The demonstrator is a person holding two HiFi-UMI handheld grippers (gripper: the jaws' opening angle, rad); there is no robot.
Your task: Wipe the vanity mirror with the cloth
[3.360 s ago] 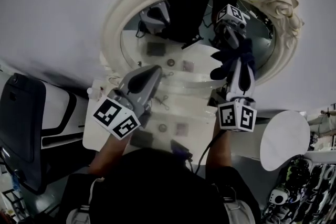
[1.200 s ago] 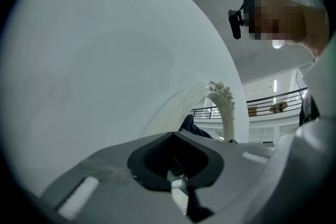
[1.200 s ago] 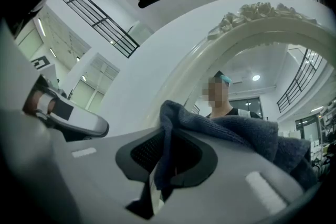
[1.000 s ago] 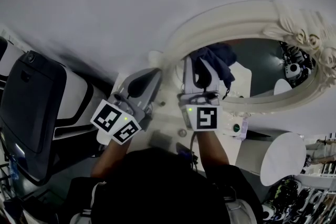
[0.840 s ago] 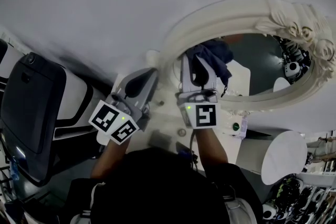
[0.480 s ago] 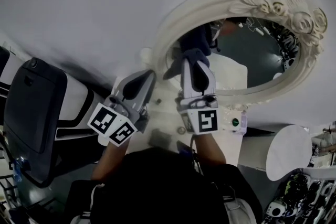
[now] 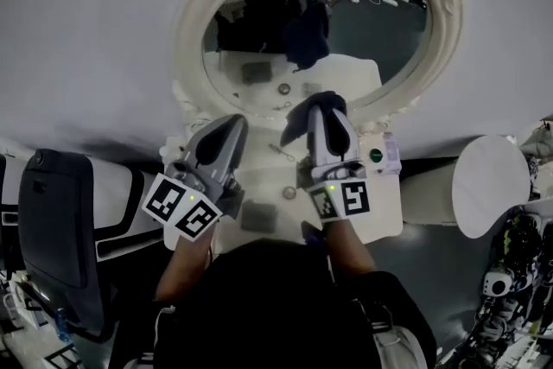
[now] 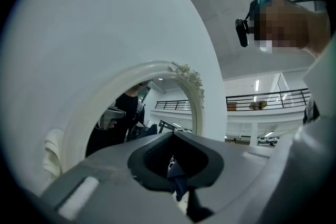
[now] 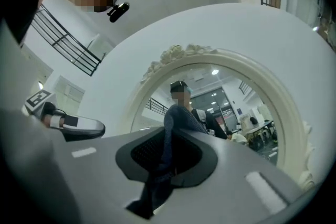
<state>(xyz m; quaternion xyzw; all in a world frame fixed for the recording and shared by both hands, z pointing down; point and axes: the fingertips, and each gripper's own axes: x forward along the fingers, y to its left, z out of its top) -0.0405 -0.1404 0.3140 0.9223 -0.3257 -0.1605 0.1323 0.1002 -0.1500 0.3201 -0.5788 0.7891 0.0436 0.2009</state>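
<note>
The oval vanity mirror, in its white frame carved with roses (image 7: 187, 39), stands upright at the back of the table. My right gripper (image 7: 321, 111) is shut on the dark blue cloth (image 7: 313, 104), in front of the mirror's lower rim. The cloth's reflection (image 7: 306, 37) shows higher in the glass, apart from the cloth itself. In the right gripper view the cloth (image 9: 169, 149) hangs between the jaws, with the mirror frame (image 9: 252, 68) ahead. My left gripper (image 7: 226, 129) is shut and holds nothing, just left of the right one and below the frame (image 8: 157, 68).
A white tabletop (image 7: 276, 190) with a few small items lies under both grippers. There is a dark chair (image 7: 52, 229) at the left and a round white disc (image 7: 488, 186) at the right. Clutter sits at the lower right (image 7: 518, 281).
The right gripper and cloth have come off the glass's left part, down to the mirror's lower rim. The head view has swung so the mirror is now top centre. The left gripper has stayed low.
</note>
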